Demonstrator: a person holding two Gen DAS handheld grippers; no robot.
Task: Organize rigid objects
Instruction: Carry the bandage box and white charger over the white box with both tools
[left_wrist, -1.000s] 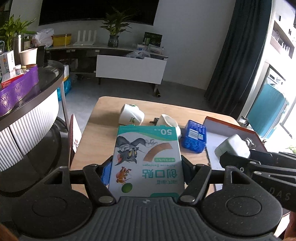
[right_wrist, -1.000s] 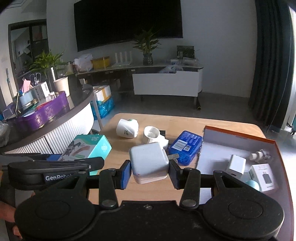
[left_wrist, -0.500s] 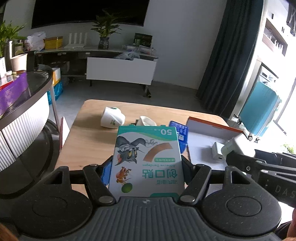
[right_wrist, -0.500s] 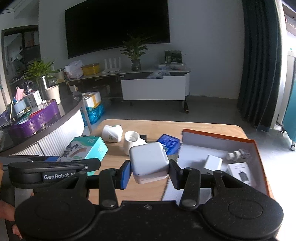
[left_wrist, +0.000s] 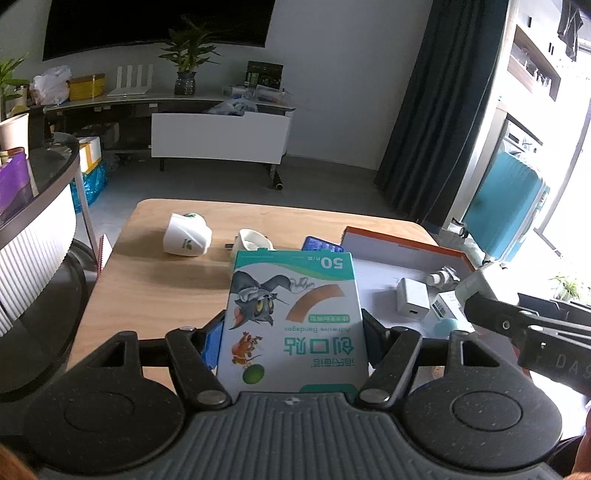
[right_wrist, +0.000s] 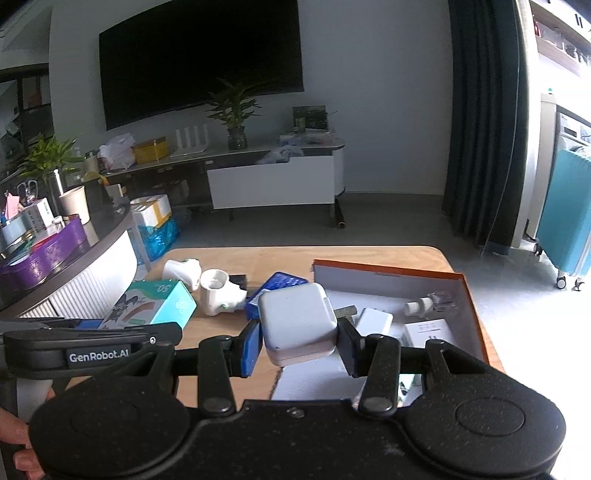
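Both grippers have advanced toward the orange-rimmed box (right_wrist: 391, 275): right gripper (right_wrist: 297, 341), clamping the white adapter (right_wrist: 295, 323), is nearer, box at one o'clock; left gripper (left_wrist: 291, 343) clamps the bandage carton (left_wrist: 291, 314).

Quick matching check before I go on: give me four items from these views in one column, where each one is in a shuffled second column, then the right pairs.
Items:
1. bandage box
2. white charger block
3. small white adapter
4. white cup

Places:
A. lying on its side on the wooden table
B. inside the orange-rimmed box
C. held in the left gripper
D. held in the right gripper

Pairs: 1-C, 2-D, 3-B, 4-A
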